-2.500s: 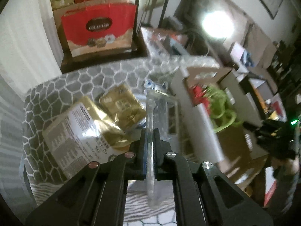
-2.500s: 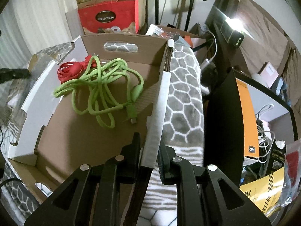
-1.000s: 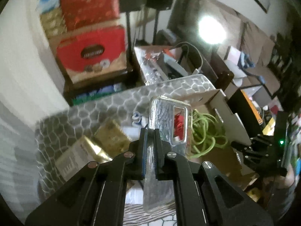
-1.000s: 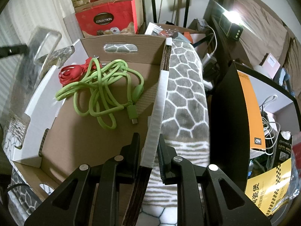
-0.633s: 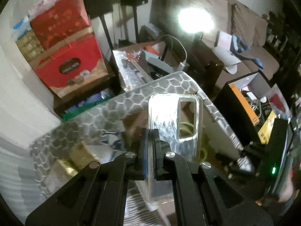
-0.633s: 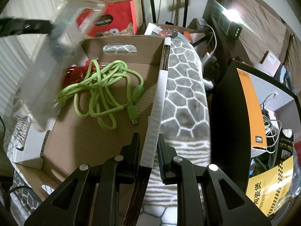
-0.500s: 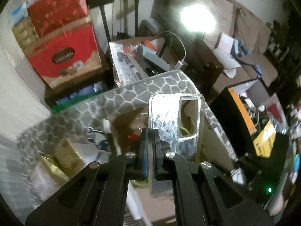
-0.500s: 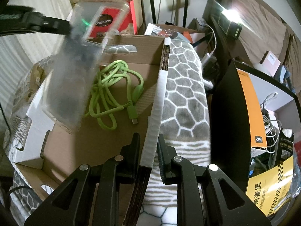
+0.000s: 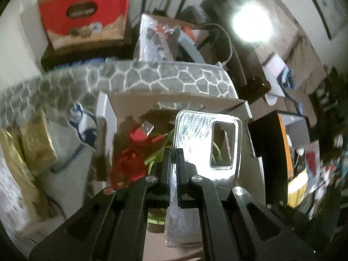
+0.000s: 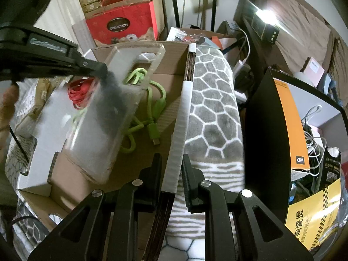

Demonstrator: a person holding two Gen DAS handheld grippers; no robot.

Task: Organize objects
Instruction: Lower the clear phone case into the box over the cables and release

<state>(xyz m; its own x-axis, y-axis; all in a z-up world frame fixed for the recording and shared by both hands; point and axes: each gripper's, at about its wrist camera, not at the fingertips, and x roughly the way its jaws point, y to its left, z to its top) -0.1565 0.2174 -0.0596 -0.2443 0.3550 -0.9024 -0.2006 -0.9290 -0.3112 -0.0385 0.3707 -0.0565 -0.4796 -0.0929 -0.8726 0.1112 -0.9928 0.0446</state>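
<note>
Now the left tool (image 9: 173, 169), clamped on the clear phone case (image 9: 204, 143), is holding it over the cardboard box (image 10: 174, 74) whose right wall the right tool (image 10: 170, 176) is gripping, so it should release low beside the green cable (image 10: 152, 108).

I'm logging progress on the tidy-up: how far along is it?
Done: green cable and red cable lie in the cardboard box. In hand: left gripper holds a clear phone case over the box; right gripper clamps its wall. Left: gold packets on the blanket.
</note>
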